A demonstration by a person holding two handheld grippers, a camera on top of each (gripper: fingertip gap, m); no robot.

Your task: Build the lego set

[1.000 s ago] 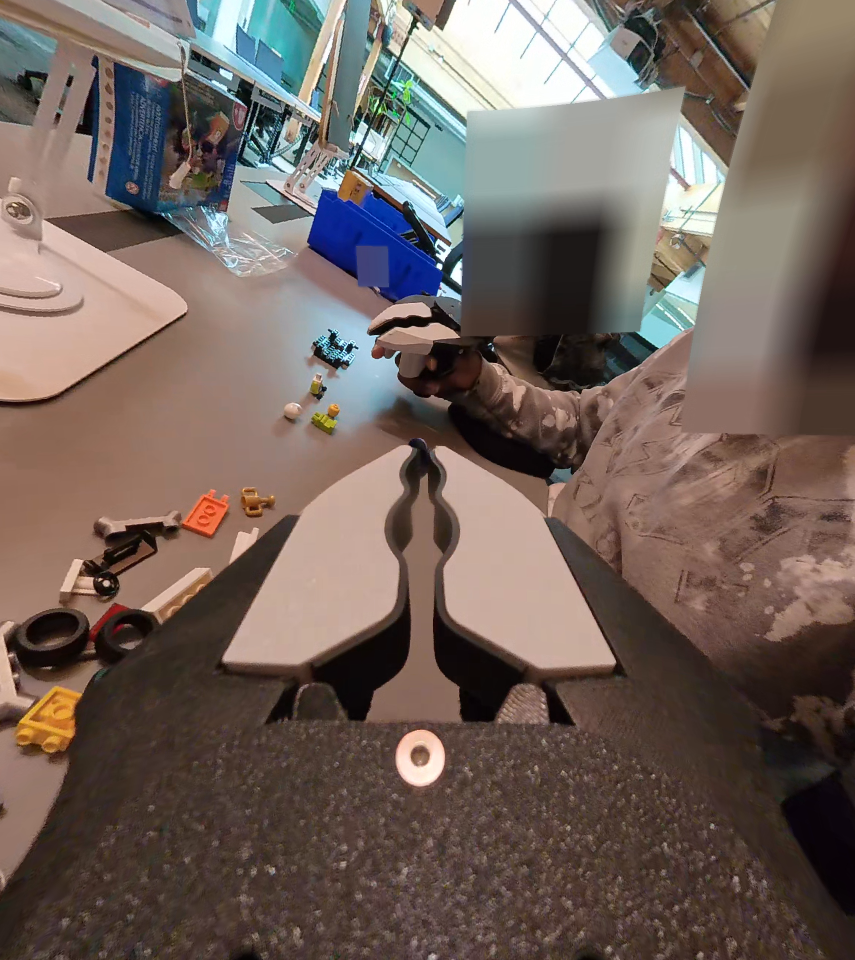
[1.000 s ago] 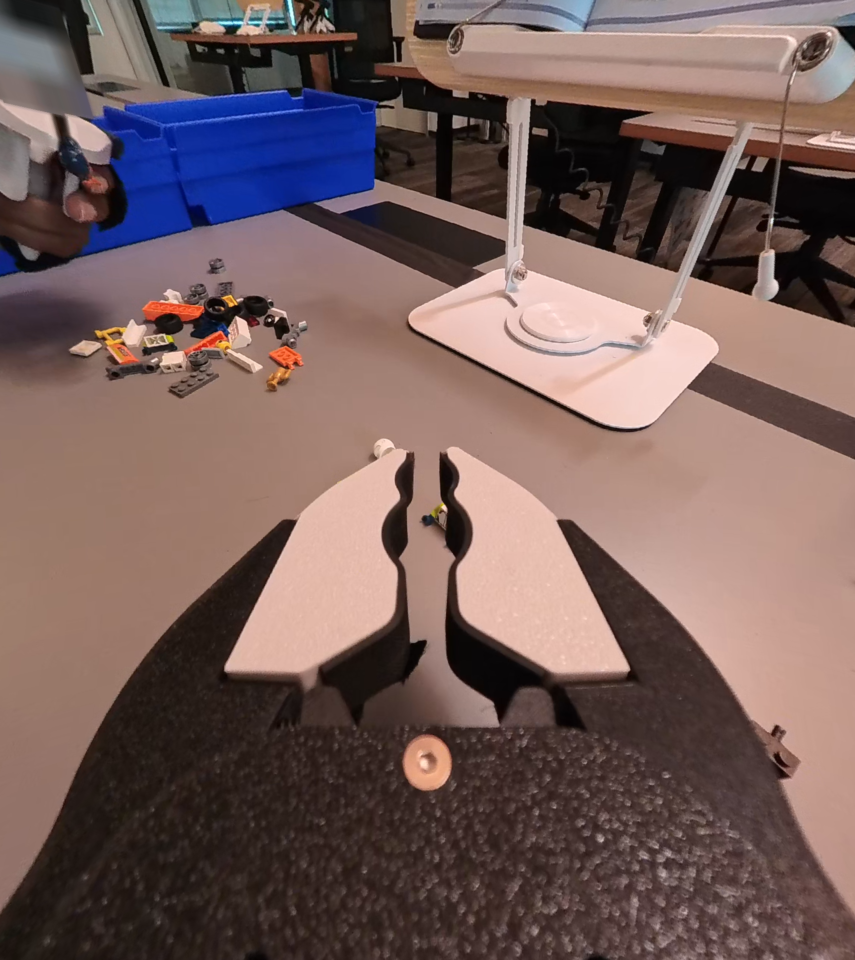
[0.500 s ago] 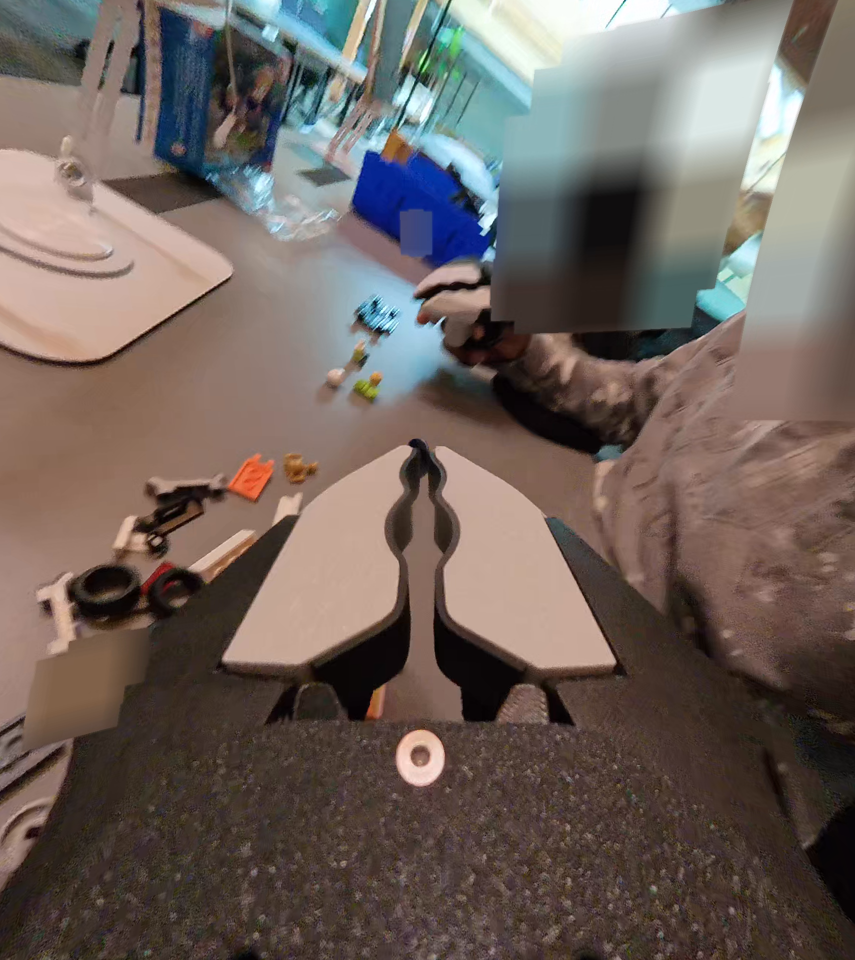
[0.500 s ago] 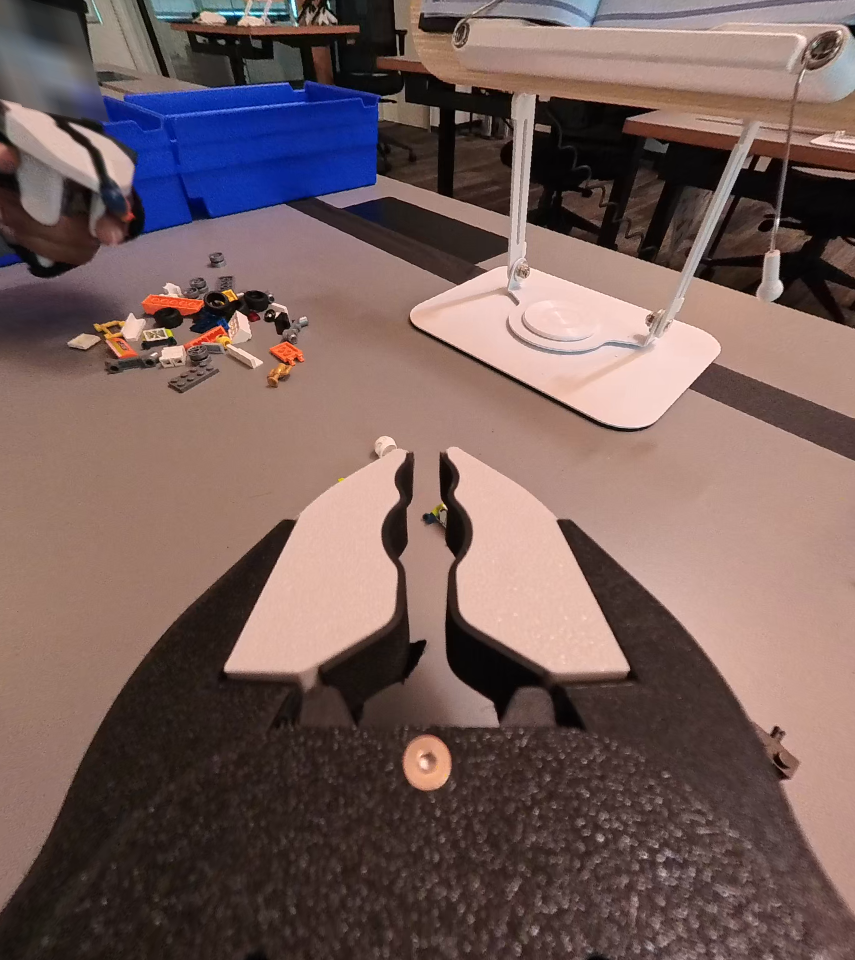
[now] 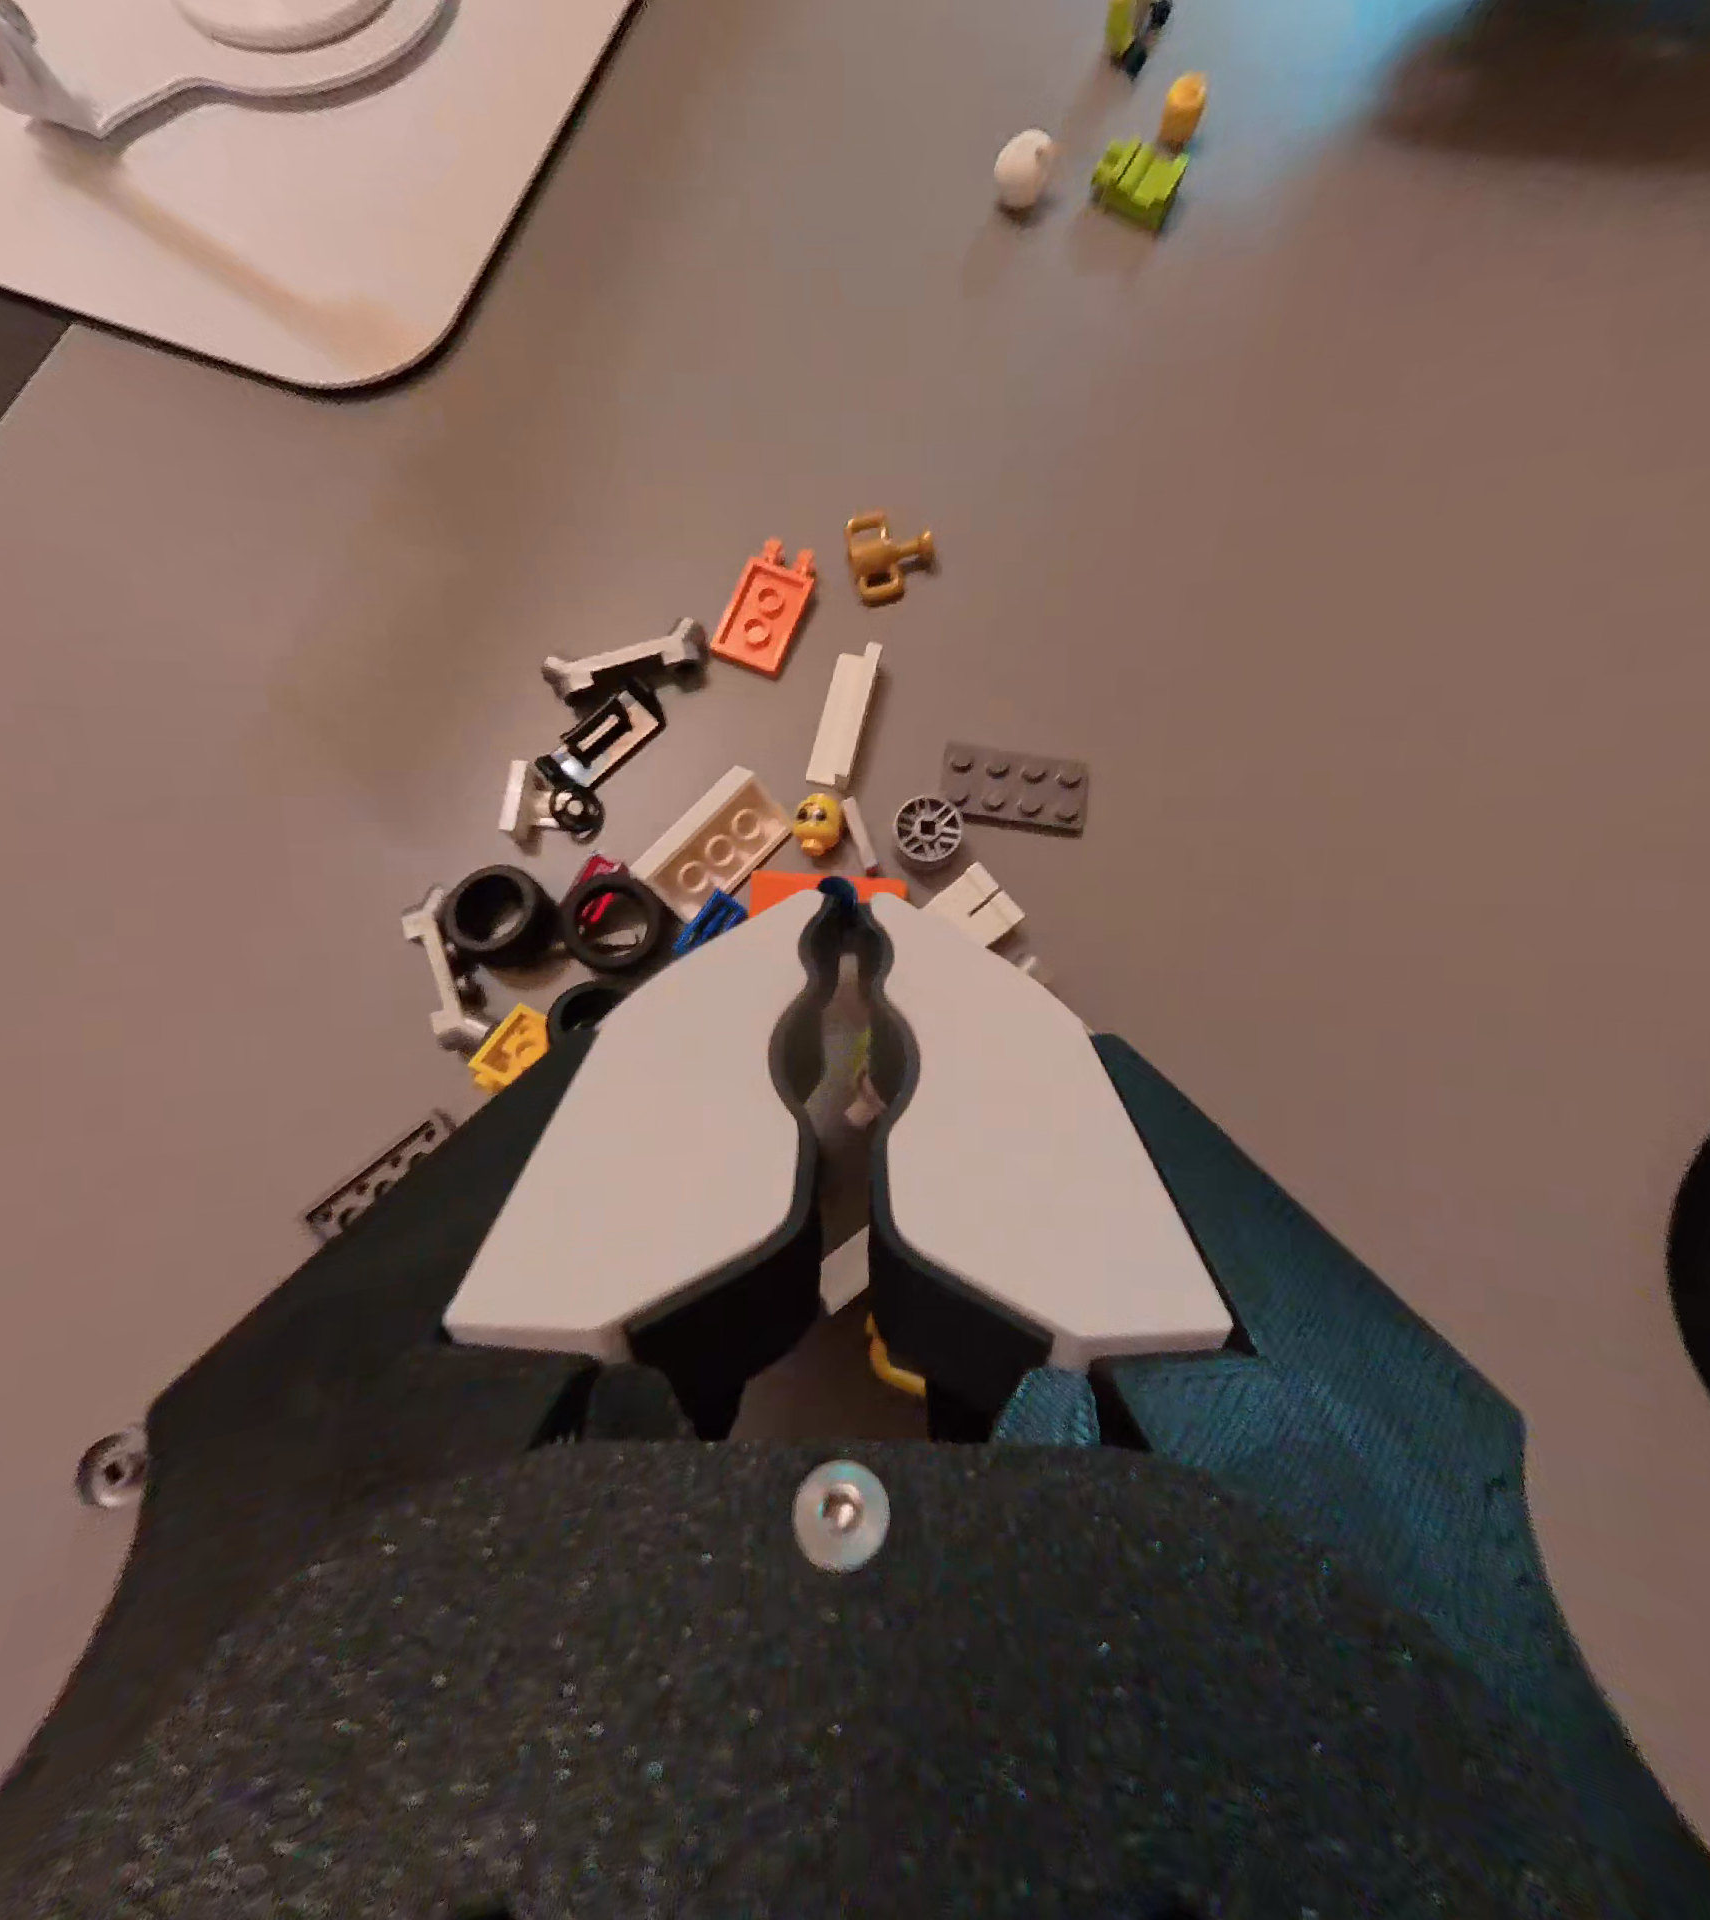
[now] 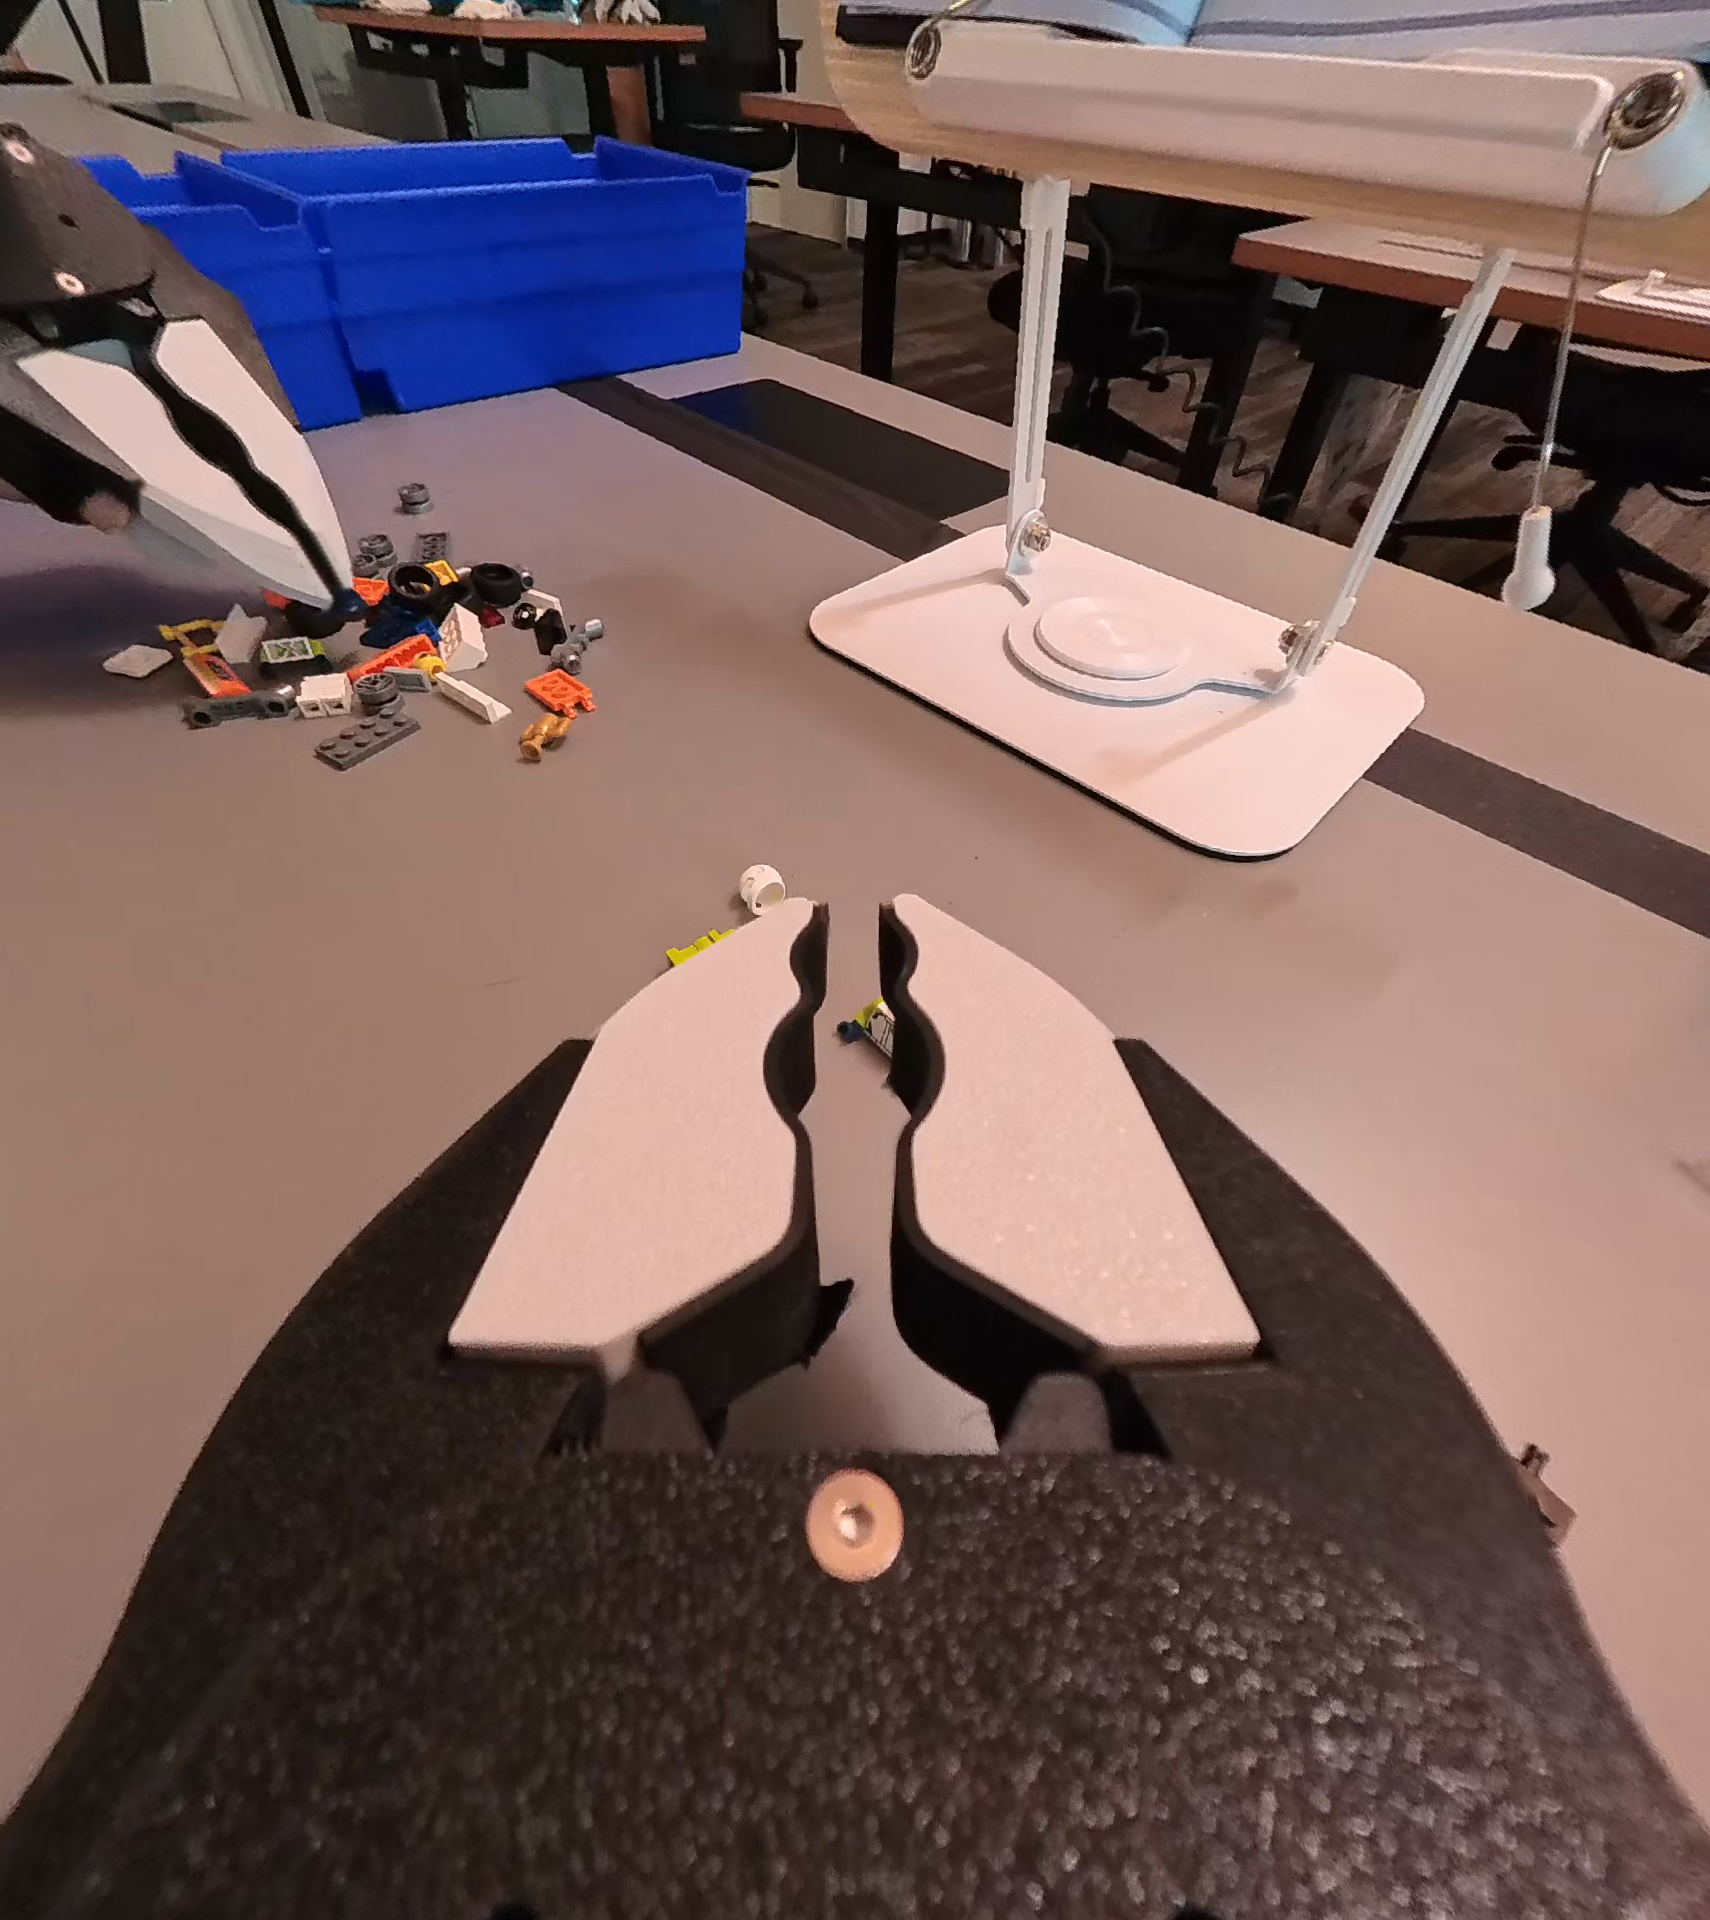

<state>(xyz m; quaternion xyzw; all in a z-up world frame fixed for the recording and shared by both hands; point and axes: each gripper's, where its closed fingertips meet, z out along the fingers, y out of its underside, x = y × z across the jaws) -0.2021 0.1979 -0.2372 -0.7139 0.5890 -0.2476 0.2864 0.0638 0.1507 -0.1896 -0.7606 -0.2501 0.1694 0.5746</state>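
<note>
Lying loose on a grey table (image 6: 207, 1039), a pile of small lego pieces (image 5: 726, 821) sits left of a white lamp base (image 6: 1121, 686): black tyres, an orange plate, a dark grey studded plate, a gold trophy. The left gripper (image 5: 838, 904) points down into the pile, fingers pressed together on a tiny dark blue piece (image 5: 835, 889). Nearer than the lamp base, the right gripper (image 6: 851, 909) hovers slightly parted, holding nothing, over a small figure part (image 6: 870, 1029). Blue bins (image 6: 518, 260) stand beyond the pile.
</note>
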